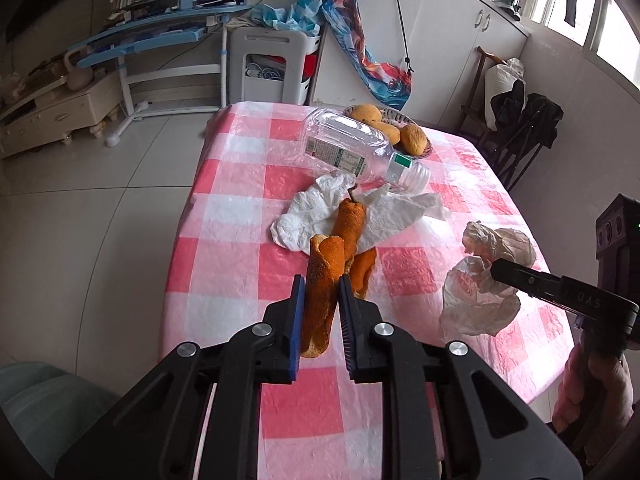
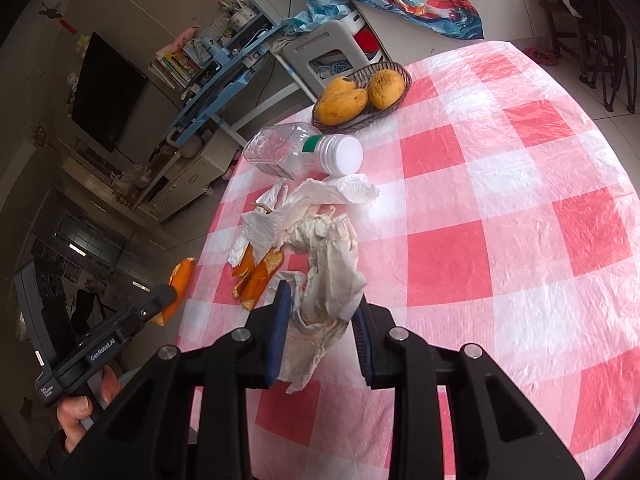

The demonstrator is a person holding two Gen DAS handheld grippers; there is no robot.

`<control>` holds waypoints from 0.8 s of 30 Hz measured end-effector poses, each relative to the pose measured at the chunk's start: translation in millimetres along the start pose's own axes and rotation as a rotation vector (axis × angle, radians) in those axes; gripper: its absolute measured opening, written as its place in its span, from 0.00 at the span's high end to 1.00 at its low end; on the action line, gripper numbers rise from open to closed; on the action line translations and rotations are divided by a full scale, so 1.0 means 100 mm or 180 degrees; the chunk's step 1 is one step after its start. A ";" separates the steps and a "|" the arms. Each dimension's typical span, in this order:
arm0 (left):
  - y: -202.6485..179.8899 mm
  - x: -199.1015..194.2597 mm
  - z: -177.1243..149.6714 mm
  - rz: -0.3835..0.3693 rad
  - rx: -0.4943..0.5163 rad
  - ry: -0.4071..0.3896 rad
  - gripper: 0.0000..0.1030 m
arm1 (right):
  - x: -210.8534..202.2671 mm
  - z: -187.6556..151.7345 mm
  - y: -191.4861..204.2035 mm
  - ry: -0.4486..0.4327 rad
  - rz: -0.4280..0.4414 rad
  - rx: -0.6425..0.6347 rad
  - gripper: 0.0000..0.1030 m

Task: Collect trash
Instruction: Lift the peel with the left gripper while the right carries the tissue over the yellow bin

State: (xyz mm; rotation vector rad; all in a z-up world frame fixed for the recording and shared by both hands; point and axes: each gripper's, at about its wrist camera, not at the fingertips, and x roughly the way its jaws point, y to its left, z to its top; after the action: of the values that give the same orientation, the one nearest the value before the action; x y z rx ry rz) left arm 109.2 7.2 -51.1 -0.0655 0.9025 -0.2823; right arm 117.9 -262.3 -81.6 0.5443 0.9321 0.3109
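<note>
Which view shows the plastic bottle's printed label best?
The left wrist view: the plastic bottle lies side-on there, so the label wraps visibly along its body. The right wrist view looks at it cap-first, showing mostly the white lid and green neck band, with the label hardly visible.

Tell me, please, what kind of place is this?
Probably a living and dining room at home: a table with pink checked plastic cloth, a wicker basket of yellow mangoes, and a blue study desk with books.

The left gripper (image 1: 319, 286) and right gripper (image 2: 322, 300) each have their jaws clamped on something.
</note>
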 end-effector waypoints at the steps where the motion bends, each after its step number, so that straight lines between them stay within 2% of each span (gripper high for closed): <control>1: -0.02 -0.04 -0.05 -0.0006 0.0007 -0.0009 0.84 | -0.02 -0.02 0.01 -0.0014 0.0000 -0.0006 0.71; 12: -0.12 -0.43 -0.36 -0.0060 -0.0121 -0.0219 0.84 | -0.29 -0.28 0.16 -0.0198 0.0072 -0.0167 0.71; 24: -0.37 -0.74 -0.70 0.0043 0.0155 -0.0405 0.84 | -0.48 -0.62 0.28 -0.0376 0.0193 -0.0289 0.71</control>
State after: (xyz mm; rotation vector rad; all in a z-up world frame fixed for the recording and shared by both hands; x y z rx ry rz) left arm 3.1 -4.1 -31.8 -0.0319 0.7692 -0.2844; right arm 39.1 -242.7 -62.9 0.5028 0.7847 0.3701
